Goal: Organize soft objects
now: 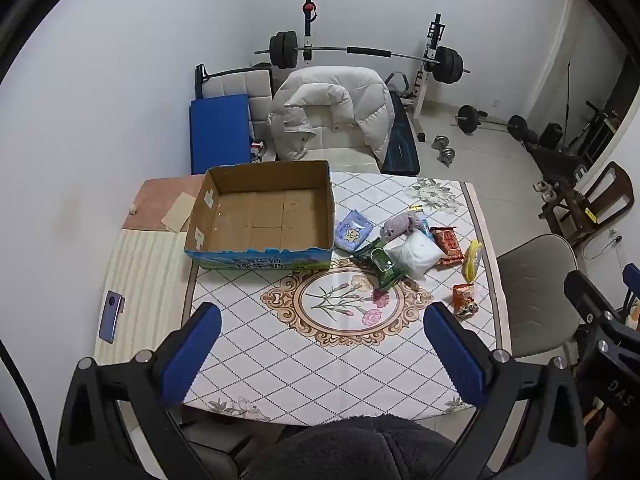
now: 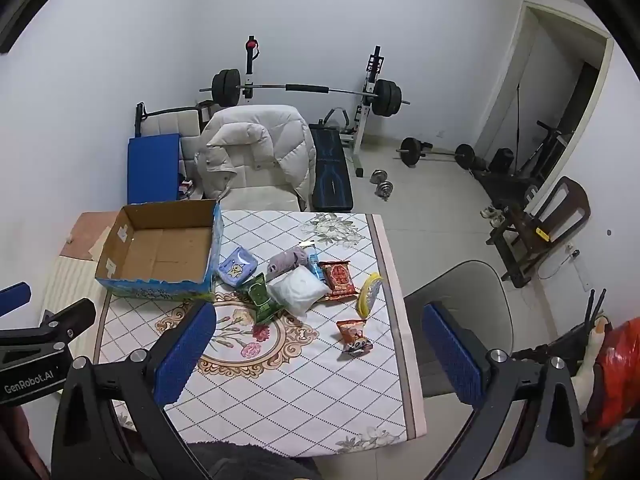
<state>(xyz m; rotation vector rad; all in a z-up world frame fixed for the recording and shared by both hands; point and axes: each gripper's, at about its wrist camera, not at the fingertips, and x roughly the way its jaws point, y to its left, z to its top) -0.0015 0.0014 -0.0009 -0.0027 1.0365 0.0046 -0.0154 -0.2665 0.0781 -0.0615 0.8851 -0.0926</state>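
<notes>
On the table (image 1: 280, 360), left of centre: box (image 1: 260, 216), open top, nothing in it. Soft items clustered just right of it — blue pack (image 1: 353, 234) beside the box wall, green pack (image 1: 382, 262), white bag (image 1: 418, 254) touching the green pack, purple cloth (image 1: 400, 225) behind the bag, red packet (image 1: 448, 242), yellow packet (image 1: 472, 260). Orange packet (image 1: 465, 299) lies apart, nearer the table's right edge. Left gripper (image 1: 322, 348) jaws spread wide, holding nothing, above the near table. Right gripper (image 2: 318, 354) likewise spread and bare, over the right edge. Phone (image 1: 112, 316) at far left.
</notes>
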